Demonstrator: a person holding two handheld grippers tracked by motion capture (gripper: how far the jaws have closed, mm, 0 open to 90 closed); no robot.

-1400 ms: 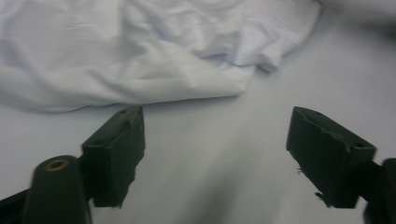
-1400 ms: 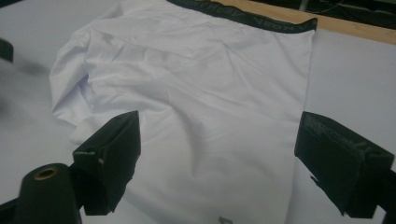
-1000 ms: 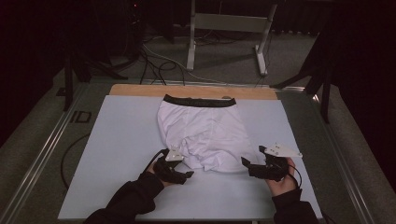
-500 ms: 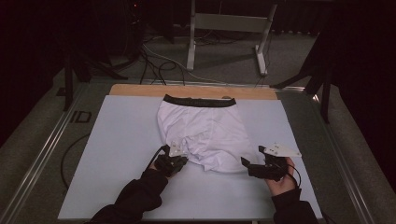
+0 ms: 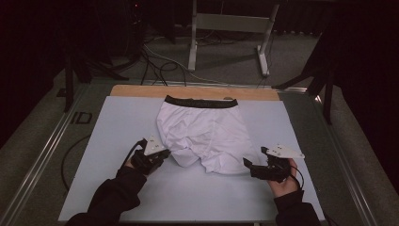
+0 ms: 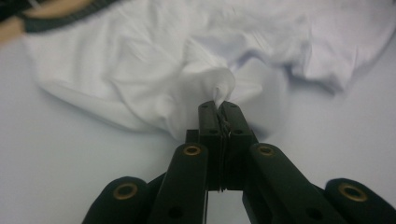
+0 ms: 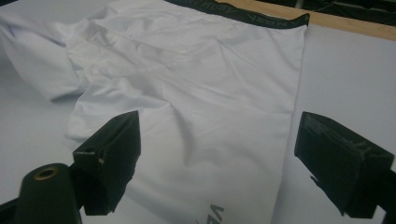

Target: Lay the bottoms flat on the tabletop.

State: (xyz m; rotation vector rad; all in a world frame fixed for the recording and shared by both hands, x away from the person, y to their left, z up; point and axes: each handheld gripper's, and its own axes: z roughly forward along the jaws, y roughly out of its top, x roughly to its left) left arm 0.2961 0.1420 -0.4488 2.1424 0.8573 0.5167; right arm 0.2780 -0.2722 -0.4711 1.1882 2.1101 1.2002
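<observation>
Pale mat (image 5: 113,188) on wooden table (image 5: 141,90) (dark room).

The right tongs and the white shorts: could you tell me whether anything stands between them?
Nothing visible does. The right tongs are open, with the shorts lying directly ahead on the bare white mat. In the high view they sit just off the hem's right corner. The left tongs are already shut on a pinch of the fabric.

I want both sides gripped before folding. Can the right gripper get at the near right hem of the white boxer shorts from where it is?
Probably yes: the right gripper stands open beside the shorts, nothing between.
</observation>
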